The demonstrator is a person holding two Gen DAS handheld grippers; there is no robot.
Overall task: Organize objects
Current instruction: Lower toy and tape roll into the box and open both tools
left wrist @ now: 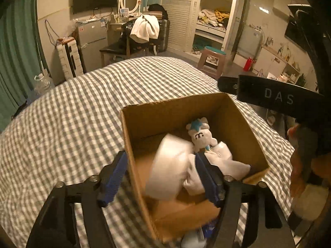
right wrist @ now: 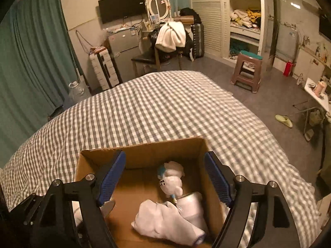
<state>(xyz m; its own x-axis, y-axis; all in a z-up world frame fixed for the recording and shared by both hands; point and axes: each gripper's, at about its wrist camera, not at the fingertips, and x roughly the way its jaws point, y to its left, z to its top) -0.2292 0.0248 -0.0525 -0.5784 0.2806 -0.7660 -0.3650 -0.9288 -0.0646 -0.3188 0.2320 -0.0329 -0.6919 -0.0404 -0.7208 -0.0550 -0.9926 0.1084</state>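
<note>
Packing step appears near complete. The cardboard box [right wrist: 142, 155] sits on the checked bed [right wrist: 165, 103], lower centre of both views, holding a white plush toy [right wrist: 171, 183], a white roll [right wrist: 192, 206] and white cloth [right wrist: 163, 223]. The right gripper [right wrist: 165, 177] hovers over the box, jaws wide apart, empty. The left gripper [left wrist: 161, 175] straddles the box's left wall, jaws spread, clamping nothing. Judgement: next, withdraw both clear of the box or shift it.

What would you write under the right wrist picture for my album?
Open right gripper hovering over a cardboard box on the checked bed, with a white plush toy and white cloth inside.
</note>
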